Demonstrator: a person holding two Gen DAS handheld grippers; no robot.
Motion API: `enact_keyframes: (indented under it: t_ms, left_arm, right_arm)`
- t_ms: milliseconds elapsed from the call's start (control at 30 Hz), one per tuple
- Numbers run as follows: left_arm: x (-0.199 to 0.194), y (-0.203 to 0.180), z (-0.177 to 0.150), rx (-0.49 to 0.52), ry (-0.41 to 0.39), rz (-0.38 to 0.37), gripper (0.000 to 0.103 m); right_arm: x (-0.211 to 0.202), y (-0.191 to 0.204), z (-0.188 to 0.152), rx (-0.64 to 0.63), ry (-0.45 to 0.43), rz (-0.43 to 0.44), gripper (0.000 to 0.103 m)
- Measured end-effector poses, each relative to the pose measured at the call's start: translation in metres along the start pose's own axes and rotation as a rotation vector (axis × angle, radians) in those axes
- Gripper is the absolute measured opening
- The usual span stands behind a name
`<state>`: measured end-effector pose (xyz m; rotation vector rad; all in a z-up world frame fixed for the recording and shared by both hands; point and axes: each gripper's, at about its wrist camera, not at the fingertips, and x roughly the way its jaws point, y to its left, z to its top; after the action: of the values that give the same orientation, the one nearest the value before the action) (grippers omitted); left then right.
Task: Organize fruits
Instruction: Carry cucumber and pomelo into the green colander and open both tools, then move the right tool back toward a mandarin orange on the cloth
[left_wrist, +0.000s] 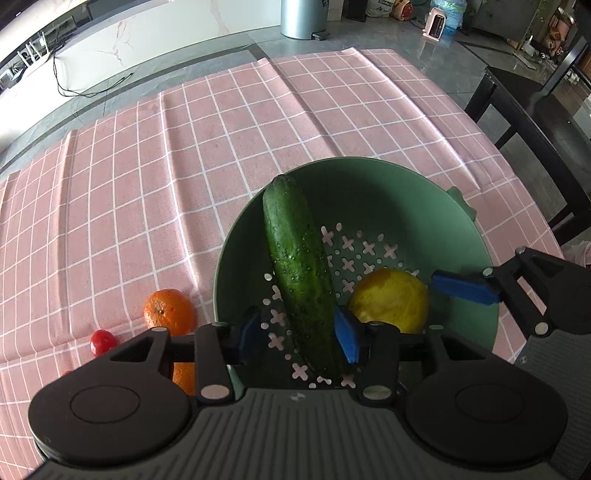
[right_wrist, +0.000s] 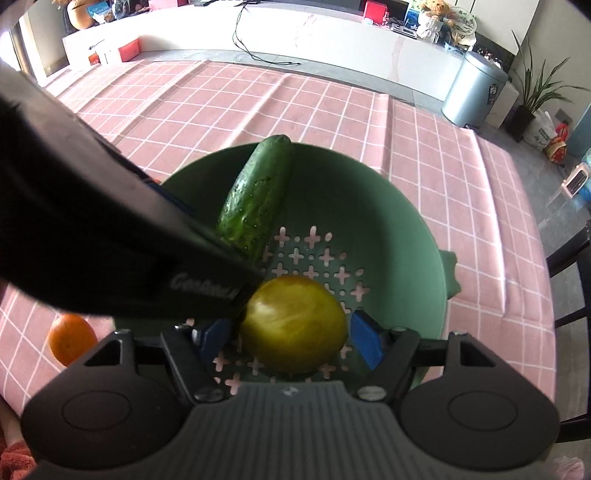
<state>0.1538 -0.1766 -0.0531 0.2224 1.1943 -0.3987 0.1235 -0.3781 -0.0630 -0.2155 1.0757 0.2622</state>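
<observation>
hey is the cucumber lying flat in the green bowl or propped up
Propped up. The cucumber slants across the green bowl, its far tip resting on the rim and its near end down on the perforated bottom.

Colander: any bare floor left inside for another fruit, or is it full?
Inside the green colander, the far perforated floor beyond the lemon and right of the cucumber is bare. The near side is crowded: both grippers, left gripper and right gripper, straddle the produce there.

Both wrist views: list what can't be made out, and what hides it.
- Cucumber: lower end hidden by the left gripper's body, right wrist view.
- Second orange: mostly hidden behind the left gripper, left wrist view.
- Lemon: whether the right gripper touches it; gaps show beside both fingers.
- Green colander: near rim hidden by the gripper body.
</observation>
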Motion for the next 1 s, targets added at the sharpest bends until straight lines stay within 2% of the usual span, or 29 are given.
enact_keyframes:
  t_ms: [67,333,367,433,567,733,800,1000]
  left_arm:
    - [-0.009,0.002,-0.004,0.004,-0.016,0.002,0.059]
    - [-0.054,0.017,-0.024,0.010,-0.111,0.010,0.060]
    - [-0.058,0.019,-0.026,0.010,-0.121,0.017,0.060]
    - [-0.067,0.025,-0.033,0.005,-0.143,0.023,0.060]
    - [-0.081,0.040,-0.049,-0.010,-0.176,0.039,0.060]
    - [-0.097,0.065,-0.075,-0.031,-0.247,0.059,0.060]
    - [-0.102,0.073,-0.084,-0.029,-0.273,0.077,0.065]
    - [-0.114,0.092,-0.112,-0.019,-0.314,0.137,0.066]
  right_arm:
    - [-0.006,0.001,0.000,0.010,-0.014,-0.010,0.078]
    - [-0.040,0.014,-0.009,0.092,-0.123,-0.030,0.080]
    - [-0.045,0.017,-0.010,0.102,-0.140,-0.035,0.085]
    - [-0.057,0.026,-0.012,0.115,-0.171,-0.045,0.088]
    - [-0.079,0.050,-0.022,0.146,-0.226,-0.057,0.088]
    - [-0.096,0.062,-0.026,0.225,-0.267,-0.026,0.088]
    - [-0.104,0.076,-0.029,0.244,-0.278,-0.025,0.088]
    - [-0.109,0.116,-0.041,0.191,-0.305,-0.029,0.088]
